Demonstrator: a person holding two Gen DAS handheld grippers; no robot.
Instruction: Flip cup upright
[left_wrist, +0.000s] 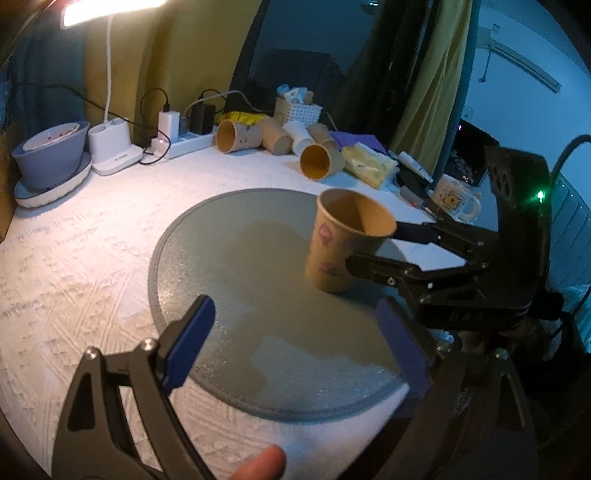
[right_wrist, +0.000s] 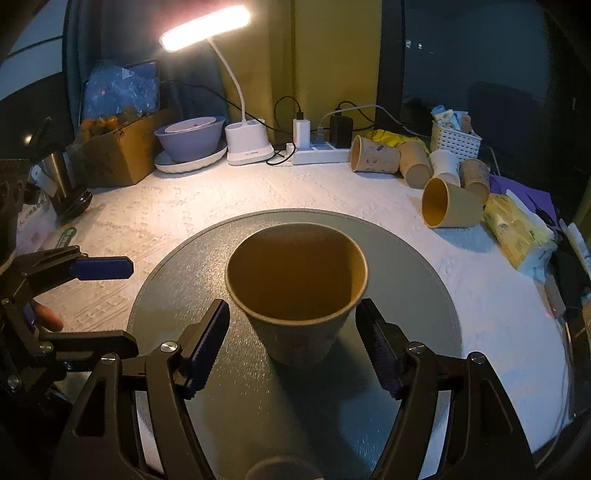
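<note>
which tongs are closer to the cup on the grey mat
Right. The right tongs straddle the upright paper cup, one finger on each side, open. The left tongs hang open off to its side, clear of it.

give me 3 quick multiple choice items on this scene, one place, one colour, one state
1. Where does the paper cup stand?
A) on the grey round mat
B) in the white basket
C) on the cardboard box

2. What colour are the pads of the left gripper?
A) red
B) blue
C) green

3. How is the cup now?
A) upside down
B) on its side
C) upright, mouth up

Key: 1 A, its base rests on the mat; 2 B, both pads look blue; 3 C, its open mouth faces up between the fingers of the right gripper.
</note>
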